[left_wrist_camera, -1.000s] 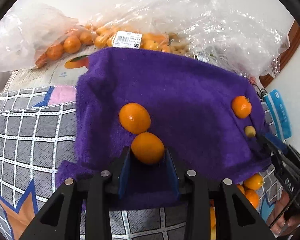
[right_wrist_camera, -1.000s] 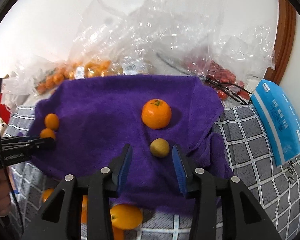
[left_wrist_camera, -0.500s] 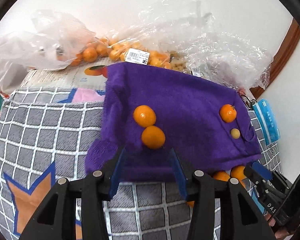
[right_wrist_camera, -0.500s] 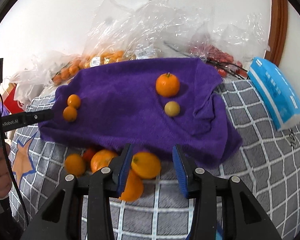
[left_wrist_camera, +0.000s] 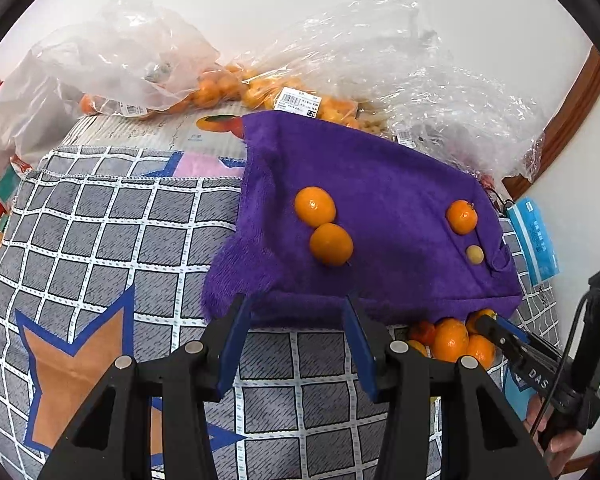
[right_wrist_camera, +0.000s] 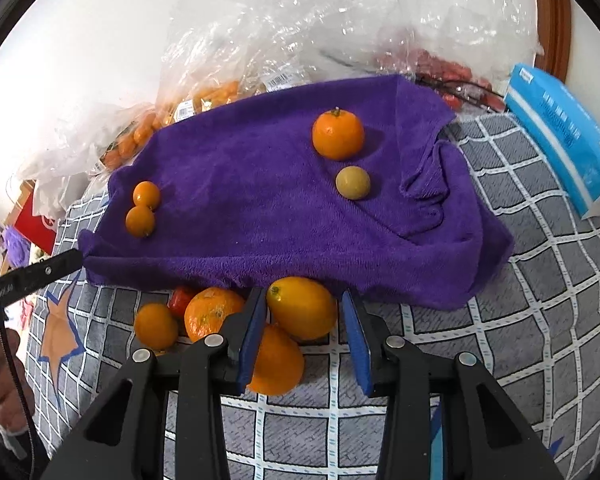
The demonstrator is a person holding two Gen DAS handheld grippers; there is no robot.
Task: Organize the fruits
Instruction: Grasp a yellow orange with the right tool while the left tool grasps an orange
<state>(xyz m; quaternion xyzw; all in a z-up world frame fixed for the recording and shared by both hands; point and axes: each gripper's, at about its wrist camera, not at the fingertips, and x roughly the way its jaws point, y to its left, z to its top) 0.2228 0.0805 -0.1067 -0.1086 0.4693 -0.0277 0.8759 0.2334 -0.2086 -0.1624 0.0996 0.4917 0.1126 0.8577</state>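
Grey checked blanket [left_wrist_camera: 112,240] with orange star at 8 o'clock; blue tissue pack [right_wrist_camera: 564,136] at 2 o'clock; red box [right_wrist_camera: 36,220] at 9; wooden frame [left_wrist_camera: 568,116] at 2.

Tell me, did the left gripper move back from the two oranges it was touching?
Yes. The left gripper has pulled back off the purple towel; its open jaws now sit at the towel's near edge, with both oranges lying farther up.
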